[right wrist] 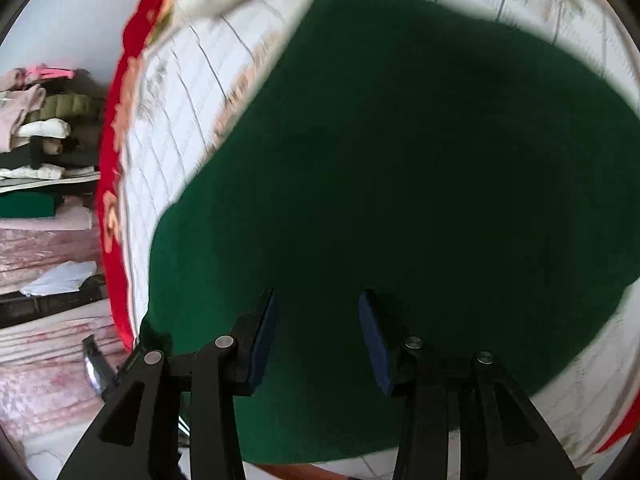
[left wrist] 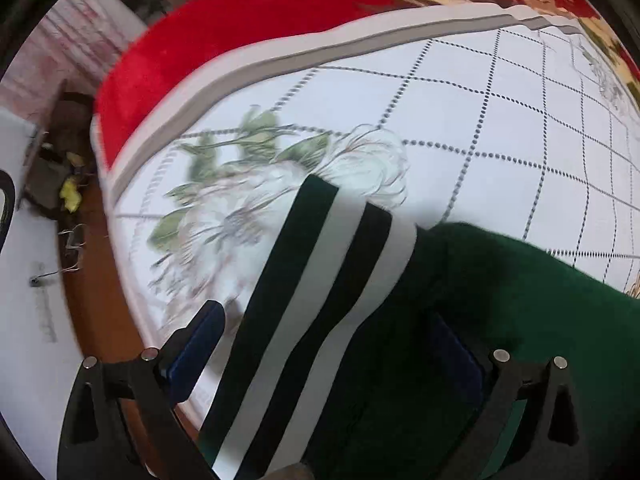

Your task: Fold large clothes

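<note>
Two tools are over the bed, both aimed steeply down at one dark green garment. The left tool (left wrist: 328,344) has its jaws spread as wide as they go, one blue pad out over the sheet and the other over green cloth, and the garment's striped band (left wrist: 320,280) of white, dark green and black runs straight up between them, untouched by either pad. The right tool (right wrist: 318,336) stands at a middling gap, hovering above the broad plain body of the green garment (right wrist: 400,184); nothing is pinched between its pads. Outward from there, the garment lies spread on a white bedsheet (left wrist: 500,120) with a dotted grid and a flower print, and a red blanket (left wrist: 240,28) sits along the far edge. A stack of folded clothes (right wrist: 44,140) waits off to the side. By the look of it, this is the reach for a fresh hold before a fold. Next up, each tool must sink onto an edge and close firmly, the left on the striped band, without snagging the sheet beneath.
</note>
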The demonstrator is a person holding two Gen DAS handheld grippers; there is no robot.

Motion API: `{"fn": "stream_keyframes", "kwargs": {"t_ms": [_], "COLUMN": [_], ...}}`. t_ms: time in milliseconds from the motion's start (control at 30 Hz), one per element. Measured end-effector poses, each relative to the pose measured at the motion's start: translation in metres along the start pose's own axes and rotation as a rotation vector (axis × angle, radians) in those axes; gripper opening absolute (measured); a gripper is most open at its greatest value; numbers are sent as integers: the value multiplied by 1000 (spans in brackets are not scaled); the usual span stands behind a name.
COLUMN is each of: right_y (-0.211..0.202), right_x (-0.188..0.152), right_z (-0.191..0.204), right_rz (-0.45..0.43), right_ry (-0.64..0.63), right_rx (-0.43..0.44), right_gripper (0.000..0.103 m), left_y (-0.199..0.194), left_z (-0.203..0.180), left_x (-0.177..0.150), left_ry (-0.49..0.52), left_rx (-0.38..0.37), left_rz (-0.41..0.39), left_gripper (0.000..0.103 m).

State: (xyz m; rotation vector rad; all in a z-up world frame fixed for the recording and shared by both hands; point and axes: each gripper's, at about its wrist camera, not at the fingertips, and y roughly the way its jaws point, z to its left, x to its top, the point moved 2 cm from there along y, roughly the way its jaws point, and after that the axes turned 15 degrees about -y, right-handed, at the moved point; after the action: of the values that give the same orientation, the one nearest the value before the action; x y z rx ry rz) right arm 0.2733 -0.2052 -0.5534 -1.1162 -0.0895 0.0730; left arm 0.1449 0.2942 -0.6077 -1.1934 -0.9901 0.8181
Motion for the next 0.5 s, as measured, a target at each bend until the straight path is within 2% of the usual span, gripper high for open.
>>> {"fn": "stream_keyframes", "kwargs": {"t_ms": [100,167,233,300,367,433,500], "right_y": [14,8,-9,-30,-64,-76,-73], "right_x": [6,10,12,19,15,17,12], "right_z": [-4,0,3,6,-12,-41,-93], "right_rz": [-21,5,-8,-73,-143,-179,-146], "right_ry": [-16,-21,-9,-4,6,67,178], "right_rx": [-14,-16,-4,-4,-109,-212,-307], "right_gripper": [47,50,50,50,50,50,50], "left_y": [-10,-31,-66,-97,-117,-130,-124], "left_z": [-7,-12,-22,-38,-61,-91,-122], "left_x": [2,-3,-14,-32,-54,-80,-105], "left_ry": [60,102,155,215,279,344,410], "left_rx": [33,46,15,-27,-80,-132,-178], "left_rz": [-42,-82,-142,-185,-197,-191,-144], "left_gripper": [103,103,102,102,102,102,102]}}
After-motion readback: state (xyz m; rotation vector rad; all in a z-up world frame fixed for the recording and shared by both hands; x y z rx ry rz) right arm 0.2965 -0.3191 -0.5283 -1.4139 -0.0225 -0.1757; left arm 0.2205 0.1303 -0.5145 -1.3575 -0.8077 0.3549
